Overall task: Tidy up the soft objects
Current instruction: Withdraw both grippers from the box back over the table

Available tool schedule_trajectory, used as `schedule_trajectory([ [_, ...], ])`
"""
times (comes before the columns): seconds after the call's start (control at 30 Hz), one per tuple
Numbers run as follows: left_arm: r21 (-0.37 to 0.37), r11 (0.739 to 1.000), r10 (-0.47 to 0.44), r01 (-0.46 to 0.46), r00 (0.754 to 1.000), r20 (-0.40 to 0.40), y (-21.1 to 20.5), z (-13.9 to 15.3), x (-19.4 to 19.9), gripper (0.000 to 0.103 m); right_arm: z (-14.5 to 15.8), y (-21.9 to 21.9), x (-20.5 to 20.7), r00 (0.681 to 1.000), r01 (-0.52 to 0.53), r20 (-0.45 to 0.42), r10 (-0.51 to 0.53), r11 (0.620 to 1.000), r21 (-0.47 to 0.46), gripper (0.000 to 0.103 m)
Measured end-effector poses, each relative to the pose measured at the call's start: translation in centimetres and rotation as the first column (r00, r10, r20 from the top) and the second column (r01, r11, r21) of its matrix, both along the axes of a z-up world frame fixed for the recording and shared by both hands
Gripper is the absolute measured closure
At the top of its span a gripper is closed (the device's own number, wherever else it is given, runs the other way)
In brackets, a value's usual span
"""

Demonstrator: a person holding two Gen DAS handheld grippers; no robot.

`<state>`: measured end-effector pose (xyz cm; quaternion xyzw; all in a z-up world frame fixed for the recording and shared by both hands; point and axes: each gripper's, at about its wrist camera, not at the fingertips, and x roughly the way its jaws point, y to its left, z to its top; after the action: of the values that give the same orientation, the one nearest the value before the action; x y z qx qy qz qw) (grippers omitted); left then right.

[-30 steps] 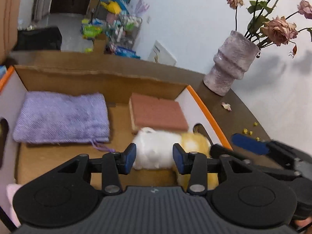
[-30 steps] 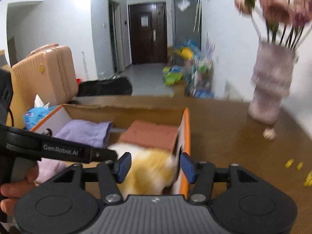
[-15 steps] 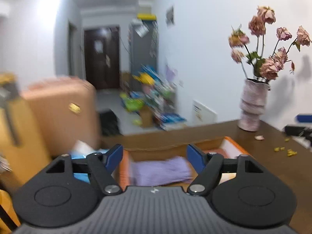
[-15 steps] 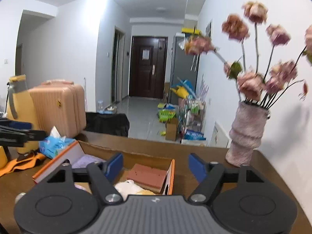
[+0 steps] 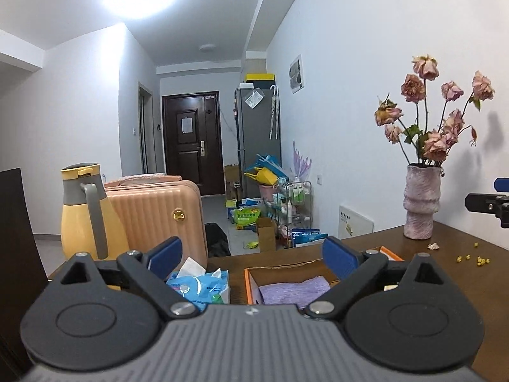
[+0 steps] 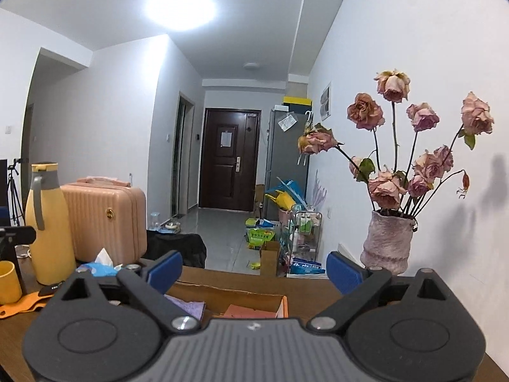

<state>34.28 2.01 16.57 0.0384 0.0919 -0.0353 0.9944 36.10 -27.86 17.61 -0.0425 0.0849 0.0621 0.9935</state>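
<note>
An orange-edged cardboard box sits on the brown table, with a purple cloth pouch inside. In the right wrist view the box shows the purple pouch and a reddish-brown sponge block. The plush toy is hidden behind the gripper bodies. My left gripper is open and empty, raised above the box. My right gripper is open and empty, also raised. Part of the right gripper shows at the right edge of the left wrist view.
A blue tissue pack lies left of the box. A yellow jug and a pink suitcase stand at the left. A vase of dried roses stands at the right, with yellow crumbs nearby. An orange cup stands far left.
Both grippers lifted up and back from the box and opened wide. The white and yellow plush stays in the box, now out of sight.
</note>
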Motion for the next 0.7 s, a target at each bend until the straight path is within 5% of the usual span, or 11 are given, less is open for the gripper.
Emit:
schedule_trajectory([
  [0.2,-0.018,1.0,0.026,-0.026,1.0,0.007,0.1,-1.2,-2.9,0.003,-1.1,0.2,-2.5,1.0,0.002,-0.002,-0.002,1.0,0.019,0.005],
  [0.53,-0.008,1.0,0.024,-0.024,0.999,-0.021,0.9,-9.7,-13.7,0.0,-9.5,1.2,-13.8,0.996,-0.066,-0.059,0.072,0.994,0.091,0.004],
  [0.7,-0.047,0.998,0.036,-0.045,0.985,-0.169,1.9,-13.3,-16.2,0.0,-14.5,1.7,-18.8,0.984,-0.045,-0.163,0.07,0.987,0.153,0.004],
])
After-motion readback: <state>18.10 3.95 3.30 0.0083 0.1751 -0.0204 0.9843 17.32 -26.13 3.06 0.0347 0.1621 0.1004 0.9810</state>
